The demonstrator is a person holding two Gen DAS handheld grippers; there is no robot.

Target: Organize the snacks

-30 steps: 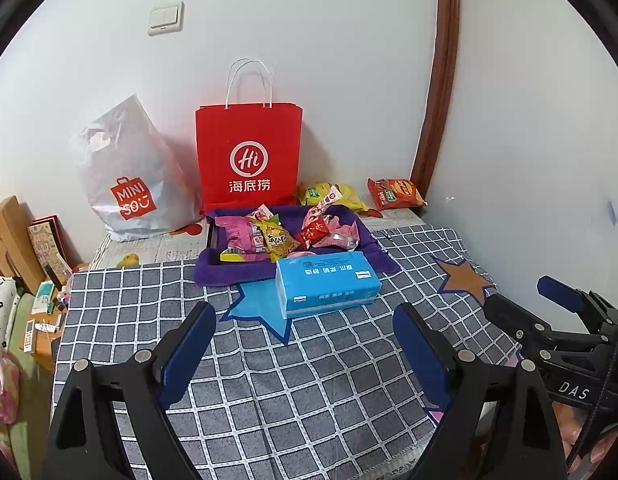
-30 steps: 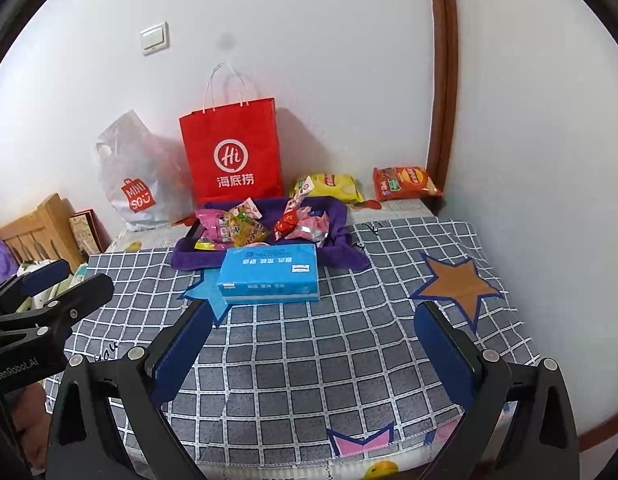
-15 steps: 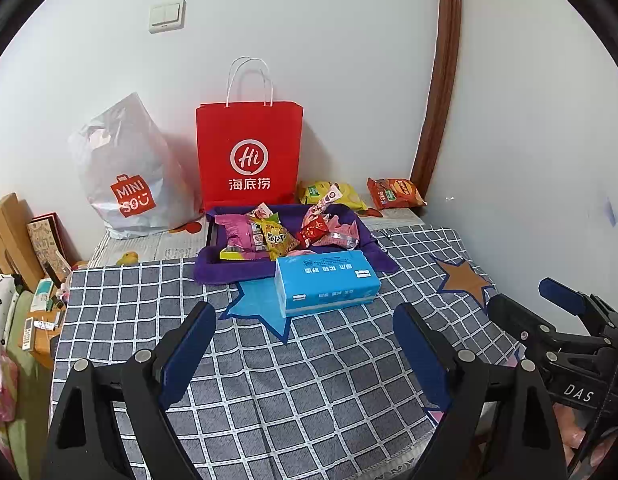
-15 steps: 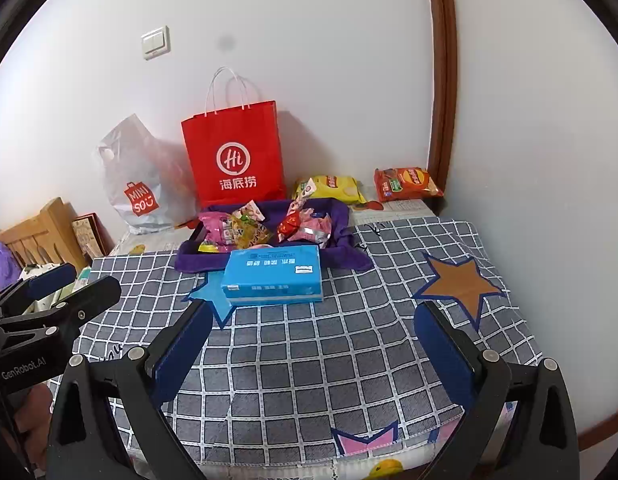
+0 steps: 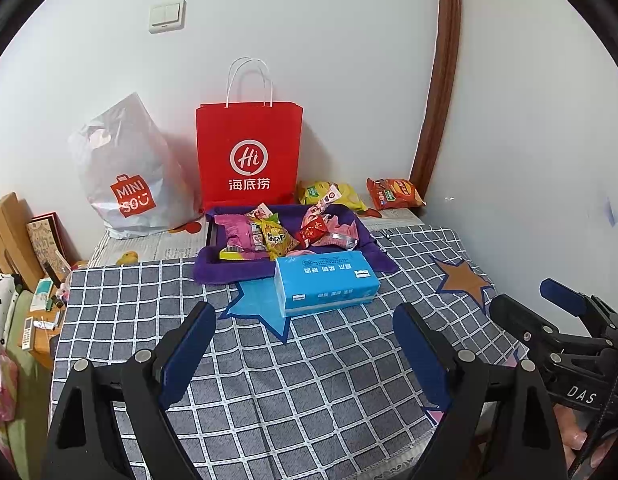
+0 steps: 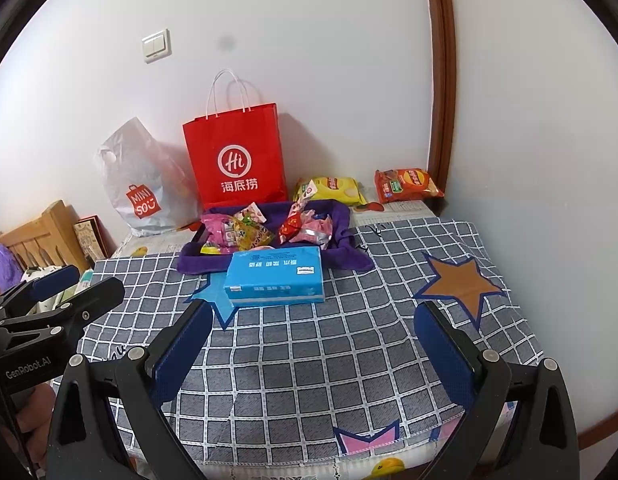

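Left wrist view: left gripper (image 5: 305, 320) fingers spread wide, empty, low over the checked cloth (image 5: 149, 300) on the counter. Slightly higher viewpoint than a second ago; scene otherwise unchanged. Snack packets (image 5: 277, 232) heaped in purple tray (image 5: 229, 268) behind blue tissue box (image 5: 327, 282); yellow bag (image 5: 337, 194) and orange bag (image 5: 395, 192) outside the tray by the wall.

Right wrist view: right gripper (image 6: 313, 328) fingers likewise spread, empty; small drift toward the tray over the last second. No snack displaced. Consistent either with sorting pending or with sorting already finished; two bags remaining loose.
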